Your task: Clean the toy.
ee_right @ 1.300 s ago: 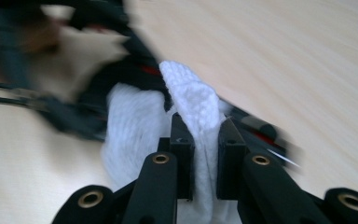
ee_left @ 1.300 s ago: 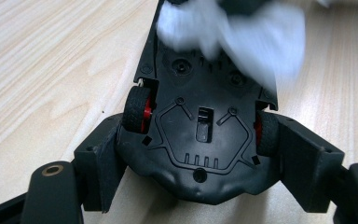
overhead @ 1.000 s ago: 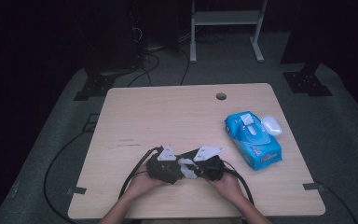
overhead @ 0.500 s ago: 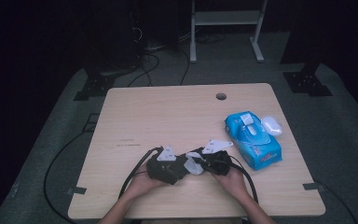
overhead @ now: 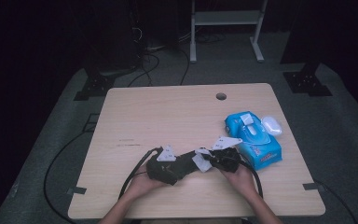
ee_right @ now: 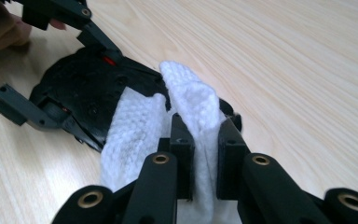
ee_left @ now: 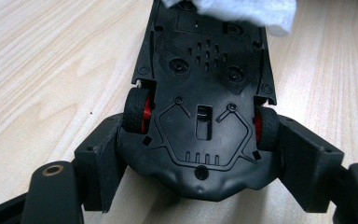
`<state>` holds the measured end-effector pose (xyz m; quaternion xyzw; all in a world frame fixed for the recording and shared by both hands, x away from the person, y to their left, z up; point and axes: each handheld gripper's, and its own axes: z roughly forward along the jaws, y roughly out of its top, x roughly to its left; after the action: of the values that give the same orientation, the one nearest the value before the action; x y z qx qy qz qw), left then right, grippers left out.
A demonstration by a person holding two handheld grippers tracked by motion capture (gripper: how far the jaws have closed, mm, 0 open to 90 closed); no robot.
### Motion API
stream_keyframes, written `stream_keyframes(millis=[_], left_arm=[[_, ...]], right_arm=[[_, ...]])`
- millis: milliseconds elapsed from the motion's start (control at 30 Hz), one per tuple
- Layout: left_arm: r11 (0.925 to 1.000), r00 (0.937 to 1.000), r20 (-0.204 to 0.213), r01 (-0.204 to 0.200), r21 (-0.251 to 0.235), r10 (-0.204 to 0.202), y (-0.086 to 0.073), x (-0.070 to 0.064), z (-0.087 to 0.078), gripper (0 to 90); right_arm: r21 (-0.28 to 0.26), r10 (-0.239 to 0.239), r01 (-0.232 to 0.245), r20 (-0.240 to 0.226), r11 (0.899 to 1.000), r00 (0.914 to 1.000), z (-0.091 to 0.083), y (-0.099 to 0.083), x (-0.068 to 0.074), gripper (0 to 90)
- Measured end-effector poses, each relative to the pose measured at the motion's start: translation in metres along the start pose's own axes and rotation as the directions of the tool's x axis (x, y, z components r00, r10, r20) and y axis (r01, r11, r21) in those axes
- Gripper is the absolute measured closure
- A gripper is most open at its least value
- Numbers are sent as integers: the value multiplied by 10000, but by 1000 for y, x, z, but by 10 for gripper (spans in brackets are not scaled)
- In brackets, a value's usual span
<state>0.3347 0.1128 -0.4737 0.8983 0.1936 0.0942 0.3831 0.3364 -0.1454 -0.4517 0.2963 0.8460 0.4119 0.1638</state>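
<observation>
**Toy car held upside down, wipe at its far end**

High view: near the front edge of the wooden surface (overhead: pixel 168 112), a little right of its middle, two hands meet. The left gripper (overhead: pixel 164 164) holds a black toy car (overhead: pixel 182 164) whose long axis runs roughly left to right along that edge. The right gripper (overhead: pixel 216 159) comes in from the right with a white wipe (overhead: pixel 200 162) touching the car's right end. A blue pack of wet wipes (overhead: pixel 254 140) lies near the right edge, just beyond the right hand, with a small white case (overhead: pixel 271 125) beside it.

Left gripper view: the left gripper (ee_left: pixel 200 163) is clamped on the toy car (ee_left: pixel 205 84), its jaws pressing the two sides at the red-hubbed wheels (ee_left: pixel 137 111). The car's underside faces the camera, its length running straight away from the jaws. The wipe (ee_left: pixel 247 11) rests on the far end.

Right gripper view: the right gripper (ee_right: pixel 205 144) is clamped on the wipe (ee_right: pixel 191 105), a fold of it pinched upright between the jaws. The car (ee_right: pixel 91 95) lies just ahead and to the left, touching the wipe. Judging by this, any further wiping would travel along the car's length toward the left gripper (ee_right: pixel 51 70).
</observation>
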Motion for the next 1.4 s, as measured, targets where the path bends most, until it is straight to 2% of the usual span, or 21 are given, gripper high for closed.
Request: stream_keyframes(millis=[33, 133, 200, 233, 267, 333, 367, 433, 467, 533, 633, 667, 700, 833, 933, 967, 1033, 1100, 1200, 1300, 1400], left_arm=[[10000, 10000, -17, 13, -9, -13, 1, 0, 1, 242], [9999, 9999, -71, 106, -13, -106, 3, -2, 3, 243], [9999, 9998, -162, -91, 50, 92, 2, -2, 3, 243], [10000, 9999, -120, -36, 42, 36, 2, -2, 3, 243], [10000, 9999, -94, 43, -13, -44, 2, -2, 3, 243], [10000, 9999, -113, 27, 11, -27, 2, -1, 2, 243], [10000, 10000, -69, 61, 13, -61, 2, 0, 2, 243], [10000, 9999, -46, 91, -9, -91, 2, 0, 2, 243], [10000, 10000, -44, 86, -4, -86, 2, 0, 2, 243], [10000, 10000, -59, 49, 15, -49, 2, 0, 2, 243], [10000, 9999, -66, 75, 0, -75, 2, 0, 2, 242], [10000, 9999, -66, 75, 0, -75, 2, 0, 2, 243], [10000, 9999, -87, 87, -8, -87, 2, 0, 2, 243], [9999, 9999, -57, 131, -40, -131, 1, 0, 2, 243], [10000, 9999, -63, 82, 26, -82, 1, 0, 1, 242], [10000, 9999, -67, 93, 30, -93, 1, 1, 1, 242], [9999, 9999, -58, 135, 5, -135, 1, 1, 1, 242], [9997, 9997, -14, 248, -33, -248, 1, 1, 1, 243], [9997, 9997, -3, 252, -34, -252, 1, 1, 1, 243], [9998, 9998, -49, 185, -35, -186, 1, 0, 1, 243], [9998, 9998, -8, 198, -12, -198, 1, 1, 0, 243]], right_arm=[[-14, -24, 24, -71, 10000, 10000, 0, 0, 4, 798], [-78, -536, 532, -851, 9986, 9949, 7, 5, 26, 797], [-46, -1239, 1239, -808, 9923, 9890, 12, 7, 42, 796], [65, -1650, 1657, -612, 9862, 9844, 12, 9, 47, 796], [198, -1784, 1798, -556, 9835, 9824, 11, 11, 47, 795], [192, -1257, 1267, -454, 9918, 9910, 9, 8, 35, 799], [49, -828, 832, -579, 9965, 9949, 6, 6, 25, 797], [86, 17, -15, -282, 10000, 9996, 1, 1, 8, 796], [64, 64, -63, -178, 10000, 9998, 0, 0, 5, 794], [42, 193, -192, -276, 9998, 9994, -1, -1, 4, 768], [52, -143, 144, -219, 9999, 9997, 1, 1, 9, 683], [52, -143, 144, -219, 9999, 9997, 1, 1, 9, 683], [47, -304, 305, -159, 9995, 9994, -1, 4, 11, 625], [-326, -710, 711, 57, 9969, 9975, -15, 7, 13, 562], [-409, -1050, 1065, 371, 9935, 9938, -24, 8, 17, 564], [-356, -1171, 1189, 502, 9923, 9919, -26, 8, 17, 603], [-270, -1355, 1377, 711, 9901, 9882, -28, 8, 18, 744], [-77, -1402, 1409, 594, 9900, 9883, -24, 6, 18, 825], [273, -1518, 1504, 596, 9883, 9866, -16, 5, 21, 821], [521, -1258, 1258, -33, 9907, 9920, -9, 4, 19, 697], [550, -1125, 1150, -470, 9918, 9925, -8, 3, 19, 596]])
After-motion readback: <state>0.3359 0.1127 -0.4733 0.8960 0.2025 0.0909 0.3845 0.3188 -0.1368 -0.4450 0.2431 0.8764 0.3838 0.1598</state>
